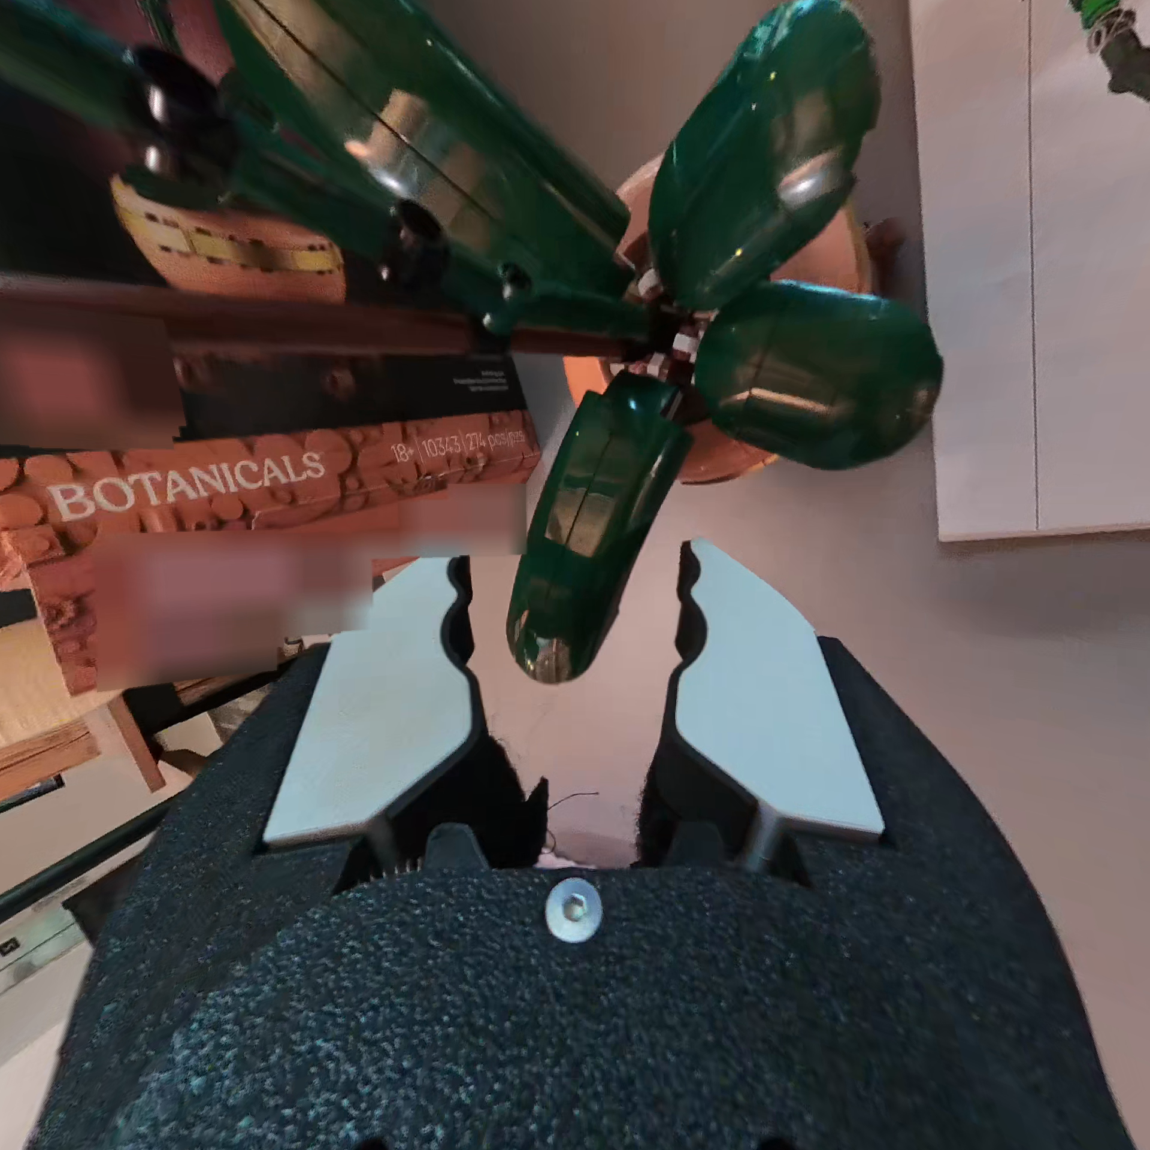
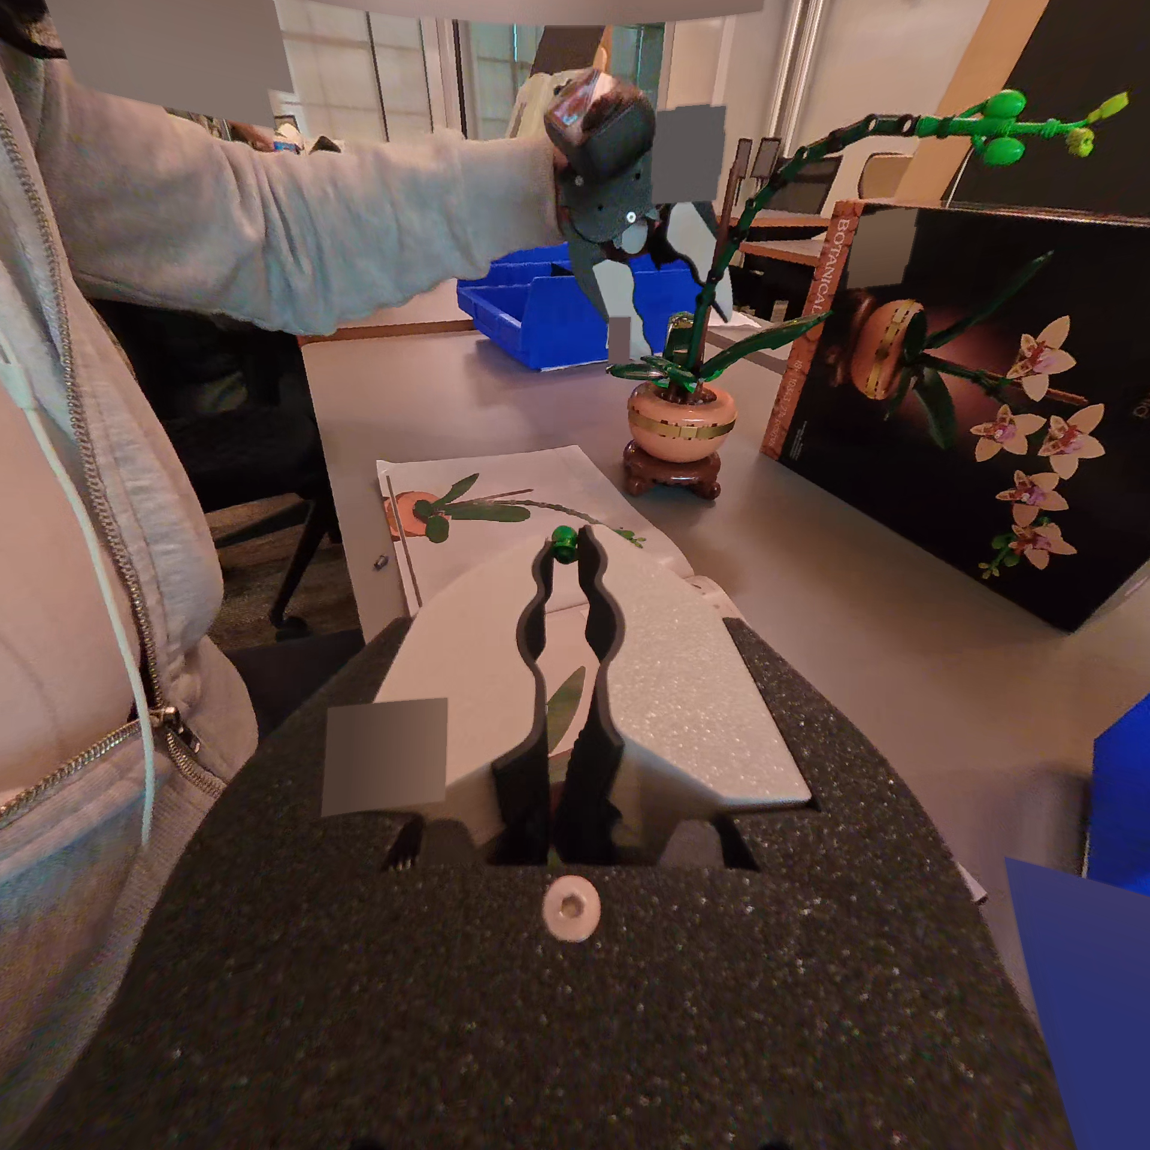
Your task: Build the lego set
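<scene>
Leaf (image 1: 575,560) points tip-first between the spread left gripper (image 1: 575,613) fingers, untouched; right gripper (image 2: 567,551) pinches a green stud (image 2: 565,543).

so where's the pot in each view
Left wrist view: the pot is upper right of centre, seen from above and mostly hidden by dark green leaves.
Right wrist view: centre right on the table, on a brown stand.
Shared landmark: the box, beside the pot in both.

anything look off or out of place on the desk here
Nothing looks damaged or spilled. The brick-built plant stands upright on its brown stand beside the box. The one stray item is a tiny dark part lying off the booklet, right at the table's edge.
</scene>
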`<action>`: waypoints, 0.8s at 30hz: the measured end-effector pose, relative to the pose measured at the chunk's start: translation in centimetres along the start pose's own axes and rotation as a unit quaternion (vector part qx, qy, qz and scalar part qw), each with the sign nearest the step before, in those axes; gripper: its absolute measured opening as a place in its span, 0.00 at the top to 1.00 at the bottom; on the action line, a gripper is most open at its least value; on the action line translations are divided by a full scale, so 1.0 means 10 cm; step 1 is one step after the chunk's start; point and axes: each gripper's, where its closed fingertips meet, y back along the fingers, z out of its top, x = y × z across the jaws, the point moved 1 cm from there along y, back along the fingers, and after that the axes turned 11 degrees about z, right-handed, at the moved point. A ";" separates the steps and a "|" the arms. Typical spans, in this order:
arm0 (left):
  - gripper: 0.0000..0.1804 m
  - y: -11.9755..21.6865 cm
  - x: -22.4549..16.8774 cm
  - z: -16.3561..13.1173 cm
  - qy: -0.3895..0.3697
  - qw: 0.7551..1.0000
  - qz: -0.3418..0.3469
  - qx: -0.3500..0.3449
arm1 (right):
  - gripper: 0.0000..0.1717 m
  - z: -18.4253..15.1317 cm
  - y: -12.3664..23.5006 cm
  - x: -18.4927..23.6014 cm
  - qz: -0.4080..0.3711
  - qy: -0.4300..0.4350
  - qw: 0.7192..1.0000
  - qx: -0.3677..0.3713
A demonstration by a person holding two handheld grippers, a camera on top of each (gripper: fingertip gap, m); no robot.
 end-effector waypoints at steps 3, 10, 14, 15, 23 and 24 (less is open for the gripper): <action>0.71 -0.06 -0.01 0.03 0.000 1.000 -0.008 -0.003 | 0.96 0.04 0.04 0.00 -0.004 0.006 1.000 -0.005; 0.77 -0.06 -0.07 0.08 0.037 0.999 -0.031 0.000 | 0.96 0.07 0.12 -0.01 -0.008 0.003 1.000 -0.021; 0.77 -0.03 -0.13 0.09 0.056 0.998 -0.034 0.010 | 0.96 0.07 0.12 -0.01 -0.004 0.000 1.000 -0.023; 0.76 -0.02 -0.14 0.09 0.058 0.998 -0.030 0.015 | 0.96 0.06 0.12 -0.01 -0.004 -0.001 1.000 -0.022; 0.75 0.11 -0.19 0.19 0.080 0.996 -0.007 0.035 | 0.96 0.09 0.18 -0.03 -0.010 0.001 1.000 -0.028; 0.75 0.13 -0.20 0.21 0.080 0.996 -0.005 0.039 | 0.96 0.09 0.19 -0.03 -0.010 0.001 1.000 -0.028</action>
